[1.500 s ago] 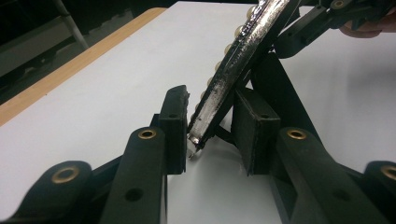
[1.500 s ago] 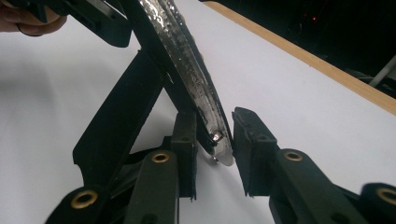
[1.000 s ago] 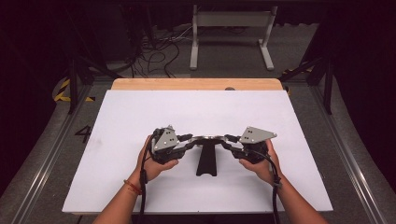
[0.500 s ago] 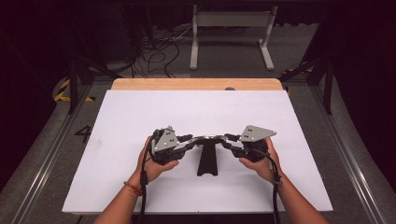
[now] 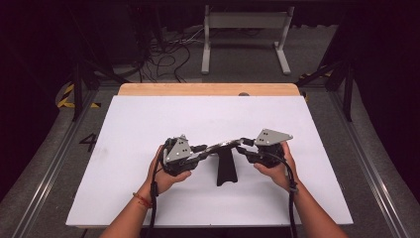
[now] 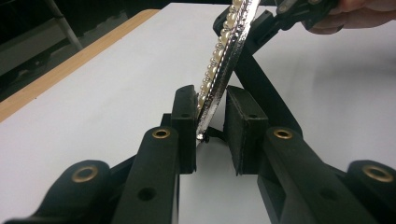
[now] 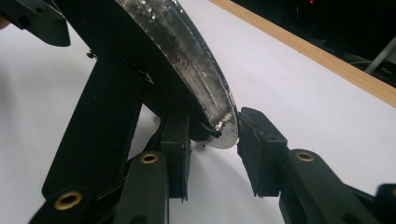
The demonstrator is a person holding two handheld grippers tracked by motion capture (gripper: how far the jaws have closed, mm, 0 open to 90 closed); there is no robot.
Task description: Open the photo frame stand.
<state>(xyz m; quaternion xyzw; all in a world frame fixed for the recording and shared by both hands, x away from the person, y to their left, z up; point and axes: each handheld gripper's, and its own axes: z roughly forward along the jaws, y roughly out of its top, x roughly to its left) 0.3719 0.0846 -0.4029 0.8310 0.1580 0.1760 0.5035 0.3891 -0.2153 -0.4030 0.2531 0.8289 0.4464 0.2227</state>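
Note:
A silver frame (image 5: 224, 145) with a pearl-beaded rim stands on its black back stand (image 5: 227, 171) mid-table, between my two grippers. My left gripper (image 5: 207, 150) is at its left end. In the left gripper view the beaded edge (image 6: 229, 51) leans on one pad (image 6: 186, 126), with a gap to the other; these jaws have just been closing. My right gripper (image 5: 241, 144) is at the right end. There the frame's rounded silver corner (image 7: 219, 121) sits between the pads (image 7: 257, 149), and the jaws have just been opening. The stand's leg (image 7: 102, 116) shows beside it.
The white sheet (image 5: 148, 119) covers the table, with a wooden strip (image 5: 208, 89) along the far edge. Beyond it are floor cables (image 5: 168, 59) and a grey metal stand (image 5: 245, 34). Rails run along both sides of the table.

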